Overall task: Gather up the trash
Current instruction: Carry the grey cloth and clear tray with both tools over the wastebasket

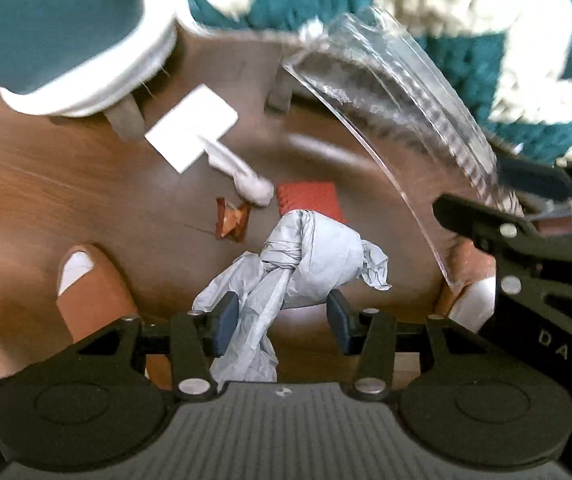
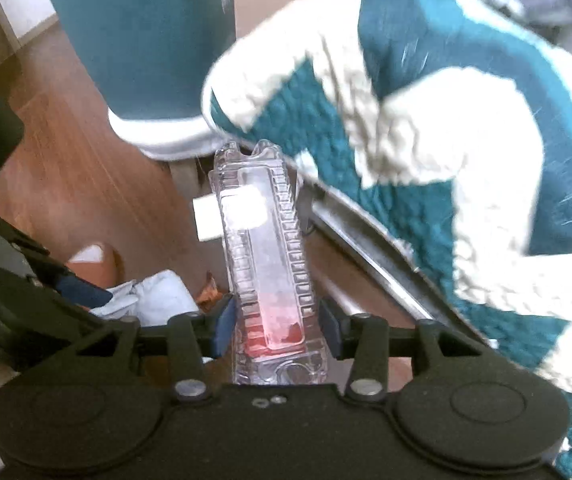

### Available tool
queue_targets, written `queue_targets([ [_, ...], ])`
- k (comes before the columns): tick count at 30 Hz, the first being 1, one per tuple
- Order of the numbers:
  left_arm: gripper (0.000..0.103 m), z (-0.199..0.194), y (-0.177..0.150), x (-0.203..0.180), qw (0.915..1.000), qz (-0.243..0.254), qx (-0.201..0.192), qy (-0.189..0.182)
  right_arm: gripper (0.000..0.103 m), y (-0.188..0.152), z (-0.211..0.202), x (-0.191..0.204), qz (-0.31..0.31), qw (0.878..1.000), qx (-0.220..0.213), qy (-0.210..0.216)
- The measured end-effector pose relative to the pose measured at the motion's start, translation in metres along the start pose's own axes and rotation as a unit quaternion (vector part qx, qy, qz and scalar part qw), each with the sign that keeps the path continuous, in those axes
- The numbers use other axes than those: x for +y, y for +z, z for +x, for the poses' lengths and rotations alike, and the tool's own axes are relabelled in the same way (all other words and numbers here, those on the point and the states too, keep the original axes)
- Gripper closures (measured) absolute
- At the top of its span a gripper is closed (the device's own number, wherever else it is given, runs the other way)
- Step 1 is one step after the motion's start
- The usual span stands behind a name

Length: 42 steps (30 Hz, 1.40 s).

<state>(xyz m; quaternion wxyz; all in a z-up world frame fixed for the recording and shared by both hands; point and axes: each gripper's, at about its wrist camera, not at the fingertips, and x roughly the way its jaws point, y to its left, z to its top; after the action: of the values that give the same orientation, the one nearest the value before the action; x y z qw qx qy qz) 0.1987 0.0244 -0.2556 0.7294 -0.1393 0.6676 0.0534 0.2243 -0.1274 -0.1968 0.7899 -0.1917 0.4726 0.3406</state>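
The left gripper (image 1: 281, 320) points down at the wood floor (image 1: 45, 184), its 2 pads partly closed on a knotted grey plastic bag (image 1: 310, 264) — lifted above the scraps. The right gripper (image 2: 275, 326) clamps a clear plastic container (image 2: 269, 264) — upright, beside the teal-and-cream blanket (image 2: 426, 120).

Wood floor (image 1: 45, 184) (card (image 1: 191, 133), wrapper (image 1: 231, 222)).

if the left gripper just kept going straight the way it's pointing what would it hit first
Probably the wooden floor. The left gripper points down at it with the knotted grey bag between its pads, so the bag's hanging end would touch first. The orange scrap and white tissue lie just beyond; depth is uncertain.
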Motion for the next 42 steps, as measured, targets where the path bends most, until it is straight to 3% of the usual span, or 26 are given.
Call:
queue_targets([
  [11, 0.056, -0.124, -0.031, 0.005, 0.9890, 0.002, -0.143, -0.038, 0.059, 0.028, -0.122, 0.034, -0.023, 0.993, -0.112, -0.033],
  [21, 0.056, -0.216, -0.025, 0.046, 0.9630, -0.029, -0.262, -0.055, 0.059, 0.075, -0.182, 0.059, -0.034, 0.981, -0.187, -0.040],
  [29, 0.056, -0.273, 0.015, 0.101, 0.9381, -0.074, -0.336, -0.038, 0.059, 0.140, -0.193, 0.082, -0.054, 0.973, -0.221, -0.044],
  [35, 0.055, -0.303, 0.060, 0.143, 0.9231, -0.095, -0.372, -0.018, 0.059, 0.195, -0.173, 0.093, -0.047, 0.973, -0.225, -0.038],
  [39, 0.055, -0.303, 0.093, 0.170, 0.9188, -0.117, -0.377, -0.002, 0.058, 0.227, -0.148, 0.096, -0.030, 0.976, -0.215, -0.025],
  [42, 0.055, -0.296, 0.117, 0.192, 0.9218, -0.132, -0.365, 0.009, 0.058, 0.253, -0.122, 0.099, -0.024, 0.979, -0.202, -0.018],
])
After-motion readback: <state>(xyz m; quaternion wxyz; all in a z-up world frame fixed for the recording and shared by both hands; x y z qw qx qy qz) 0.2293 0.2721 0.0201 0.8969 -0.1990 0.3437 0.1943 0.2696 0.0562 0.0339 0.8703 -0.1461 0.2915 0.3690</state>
